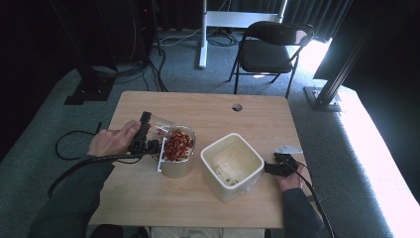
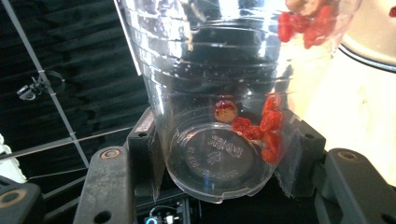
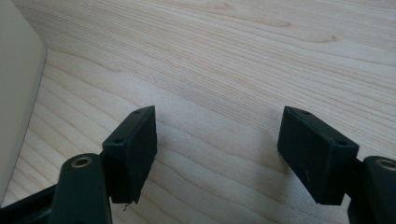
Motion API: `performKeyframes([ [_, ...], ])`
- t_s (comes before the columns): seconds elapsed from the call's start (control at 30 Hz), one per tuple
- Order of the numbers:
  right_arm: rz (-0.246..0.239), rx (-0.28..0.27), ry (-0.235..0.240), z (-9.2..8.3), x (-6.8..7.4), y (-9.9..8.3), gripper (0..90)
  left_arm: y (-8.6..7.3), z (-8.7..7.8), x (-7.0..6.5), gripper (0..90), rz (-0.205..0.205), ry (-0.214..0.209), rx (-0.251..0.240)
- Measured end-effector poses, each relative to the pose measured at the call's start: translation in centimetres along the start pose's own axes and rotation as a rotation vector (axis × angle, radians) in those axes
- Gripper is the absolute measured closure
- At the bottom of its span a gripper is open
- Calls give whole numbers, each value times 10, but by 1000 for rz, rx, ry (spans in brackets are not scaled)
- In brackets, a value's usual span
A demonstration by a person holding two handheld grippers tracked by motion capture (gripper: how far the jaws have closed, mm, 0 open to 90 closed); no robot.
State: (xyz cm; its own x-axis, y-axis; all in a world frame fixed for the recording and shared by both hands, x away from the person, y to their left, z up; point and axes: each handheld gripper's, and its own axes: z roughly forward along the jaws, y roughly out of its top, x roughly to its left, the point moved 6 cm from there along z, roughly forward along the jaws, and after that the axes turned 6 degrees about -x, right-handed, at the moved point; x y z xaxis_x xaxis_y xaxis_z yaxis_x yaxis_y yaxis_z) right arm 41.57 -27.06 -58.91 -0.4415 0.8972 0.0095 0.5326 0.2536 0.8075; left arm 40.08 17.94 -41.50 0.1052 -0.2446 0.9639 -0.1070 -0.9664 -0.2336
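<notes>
My left gripper (image 1: 147, 139) is shut on a clear plastic cup (image 1: 159, 127), tipped on its side with its mouth over a metal bowl (image 1: 177, 166) heaped with red and tan pieces (image 1: 177, 145). In the left gripper view the clear plastic cup (image 2: 219, 107) sits between the jaws, base toward the camera, with a few red pieces (image 2: 264, 133) clinging inside. My right gripper (image 1: 271, 167) rests on the table beside the right wall of a white square container (image 1: 213, 173). The right gripper (image 3: 217, 149) stands open over bare wood, nothing between its jaws; the white square container (image 3: 16, 93) is at the left edge.
The wooden table (image 1: 198, 203) has a small round hole (image 1: 236, 107) near its far edge. A black folding chair (image 1: 270, 49) and a white stand (image 1: 203, 34) sit on the carpet beyond. Cables trail off the table's left side.
</notes>
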Motion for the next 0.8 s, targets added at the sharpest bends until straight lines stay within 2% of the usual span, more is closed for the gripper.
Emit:
performKeyframes([
  [0.07,0,0,0,0,0,0,279,-1,0,1,441,-27,0,-5],
  [0.13,0,0,0,0,0,0,279,-1,0,0,441,-11,-1,-1],
  [0.23,0,0,0,0,0,0,279,-1,0,0,441,-43,-11,-6],
  [0.3,0,0,0,0,0,0,279,-2,1,-1,442,-36,-10,2],
  [0.37,0,0,0,0,0,0,279,-1,1,-1,442,-63,-29,-9],
  [0.47,0,0,0,0,0,0,279,-1,2,-2,442,-76,-36,-7],
  [0.53,0,0,0,0,0,0,279,0,1,-2,442,-121,-60,-27],
  [0.7,-1,0,0,0,0,0,279,-1,3,-2,442,-102,-52,-7],
  [0.77,0,0,0,0,0,0,279,-2,2,0,442,-121,-48,-11],
  [0.8,1,0,0,0,0,0,279,-2,3,0,442,-99,-35,-1],
])
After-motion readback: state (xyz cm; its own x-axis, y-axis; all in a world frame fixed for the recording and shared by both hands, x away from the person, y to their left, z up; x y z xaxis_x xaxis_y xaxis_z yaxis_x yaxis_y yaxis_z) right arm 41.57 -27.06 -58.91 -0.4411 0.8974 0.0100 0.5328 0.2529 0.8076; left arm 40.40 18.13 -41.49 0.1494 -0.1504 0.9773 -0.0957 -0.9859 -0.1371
